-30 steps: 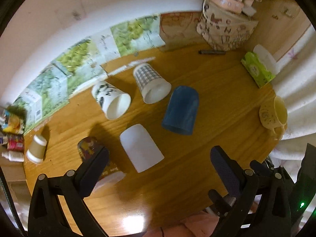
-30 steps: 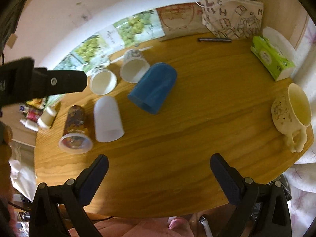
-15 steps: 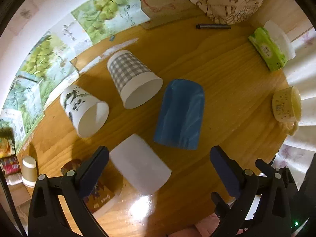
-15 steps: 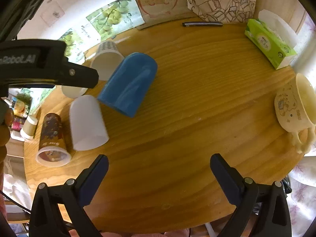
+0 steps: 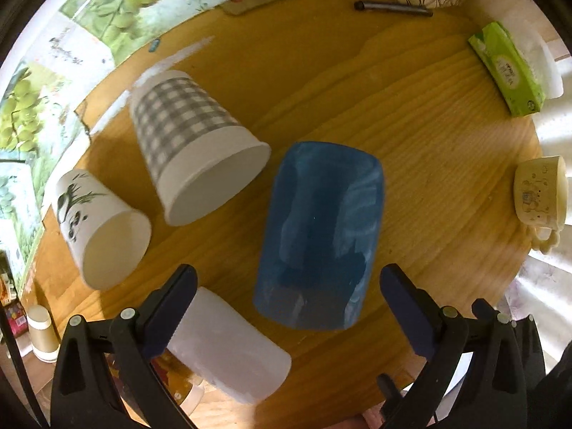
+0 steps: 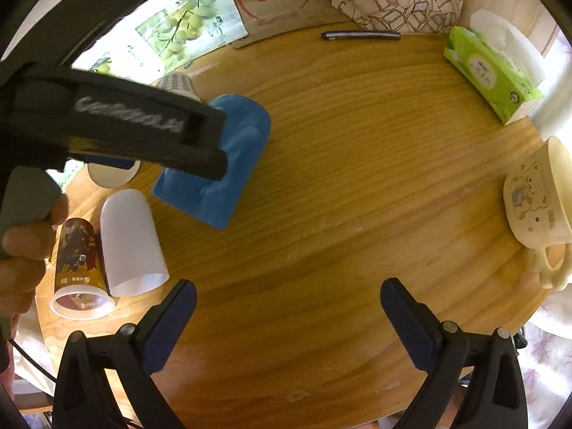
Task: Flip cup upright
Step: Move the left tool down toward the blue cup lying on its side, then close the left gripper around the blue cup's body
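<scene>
A blue cup (image 5: pixel 318 236) lies on its side on the round wooden table (image 5: pixel 447 143), its mouth toward me. My left gripper (image 5: pixel 286 307) is open, its two fingers either side of the cup's near end, not touching. In the right wrist view the blue cup (image 6: pixel 228 164) shows partly behind the left gripper's body. My right gripper (image 6: pixel 287 314) is open and empty over bare wood near the table's front edge.
A checked paper cup (image 5: pixel 193 143), a panda paper cup (image 5: pixel 96 225), a white cup (image 5: pixel 225 346) and a brown printed cup (image 6: pixel 77 268) lie on their sides at left. A cream mug (image 6: pixel 536 207), green tissue pack (image 6: pixel 489 71) and pen (image 6: pixel 361 35) are at right and back.
My left gripper has moved forward and down toward the blue cup, which now lies between its fingers. My right gripper has also come a little closer to the table.
</scene>
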Motion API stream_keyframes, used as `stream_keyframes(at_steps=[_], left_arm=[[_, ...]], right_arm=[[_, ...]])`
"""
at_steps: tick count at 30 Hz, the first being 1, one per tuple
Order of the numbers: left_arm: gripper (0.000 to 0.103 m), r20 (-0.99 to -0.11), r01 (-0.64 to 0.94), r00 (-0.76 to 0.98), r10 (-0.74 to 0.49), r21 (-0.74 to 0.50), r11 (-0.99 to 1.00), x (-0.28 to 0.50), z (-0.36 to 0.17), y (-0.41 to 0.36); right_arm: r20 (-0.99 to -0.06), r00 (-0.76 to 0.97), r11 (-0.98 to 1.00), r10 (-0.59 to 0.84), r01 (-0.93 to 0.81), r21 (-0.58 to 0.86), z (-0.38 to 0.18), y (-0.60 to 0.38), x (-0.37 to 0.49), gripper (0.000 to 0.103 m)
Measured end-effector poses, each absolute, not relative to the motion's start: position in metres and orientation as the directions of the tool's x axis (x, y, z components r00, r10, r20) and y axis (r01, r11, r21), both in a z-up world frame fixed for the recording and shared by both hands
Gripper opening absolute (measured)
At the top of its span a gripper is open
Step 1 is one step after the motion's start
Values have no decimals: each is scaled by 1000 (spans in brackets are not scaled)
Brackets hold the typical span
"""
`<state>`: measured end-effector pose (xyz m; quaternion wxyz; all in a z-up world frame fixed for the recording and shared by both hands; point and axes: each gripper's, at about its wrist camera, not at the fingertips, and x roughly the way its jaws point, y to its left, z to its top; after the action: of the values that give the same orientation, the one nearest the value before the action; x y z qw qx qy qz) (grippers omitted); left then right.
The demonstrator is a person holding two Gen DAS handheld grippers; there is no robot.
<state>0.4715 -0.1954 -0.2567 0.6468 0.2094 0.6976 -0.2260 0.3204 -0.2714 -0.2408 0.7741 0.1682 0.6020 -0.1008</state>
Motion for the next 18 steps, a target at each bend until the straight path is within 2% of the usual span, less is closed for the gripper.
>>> stream_keyframes(at_steps=[14, 18], left_arm=[[102, -993, 611, -117, 14, -61, 790, 479, -284, -218], [95, -992, 621, -125, 10, -70, 780, 487, -294, -221]], right_arm=[[-972, 227, 921, 56, 363, 138, -249, -273, 319, 103], [-973, 222, 921, 56, 365, 136, -251, -268, 318, 103]])
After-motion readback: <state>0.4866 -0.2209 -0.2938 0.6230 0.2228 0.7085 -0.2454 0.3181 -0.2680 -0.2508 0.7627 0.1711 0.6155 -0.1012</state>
